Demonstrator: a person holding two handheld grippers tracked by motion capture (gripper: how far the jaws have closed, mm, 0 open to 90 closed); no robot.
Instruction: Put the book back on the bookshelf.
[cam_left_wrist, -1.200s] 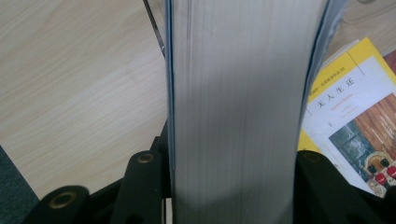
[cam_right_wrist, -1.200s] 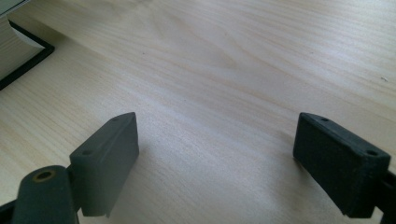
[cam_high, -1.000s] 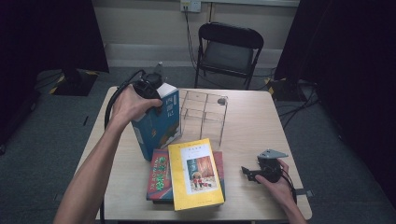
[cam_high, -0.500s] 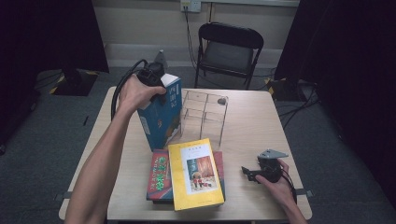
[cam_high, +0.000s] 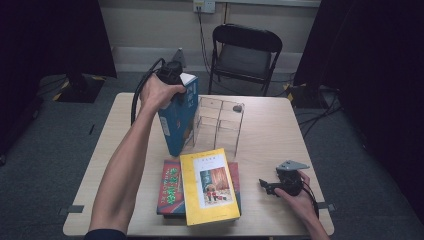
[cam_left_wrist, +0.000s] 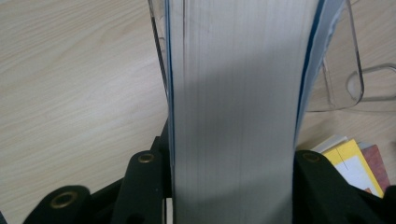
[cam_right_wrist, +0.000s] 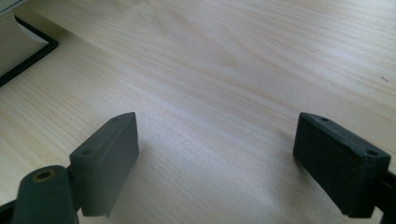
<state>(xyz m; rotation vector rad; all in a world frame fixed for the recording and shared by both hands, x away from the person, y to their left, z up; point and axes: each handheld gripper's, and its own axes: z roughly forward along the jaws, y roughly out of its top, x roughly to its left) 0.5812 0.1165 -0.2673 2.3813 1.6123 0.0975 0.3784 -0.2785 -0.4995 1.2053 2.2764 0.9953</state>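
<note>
A thick blue book stands upright on the wooden table, just left of a clear acrylic rack. My left gripper is shut on the book's top edge. In the left gripper view the book's page block sits clamped between both jaws, with the clear rack close behind it. A yellow book lies on a red book near the front edge. My right gripper rests low at the front right, open, its jaws wide apart over bare wood.
A black folding chair stands behind the table. A small dark object lies on the table beside the rack's far corner. Bare wood lies at the right and far left of the table. A book corner shows at the left of the right gripper view.
My left gripper has lifted the blue book from a tilt to upright and carried it a little back and right, toward the rack. The right gripper has stayed put.
</note>
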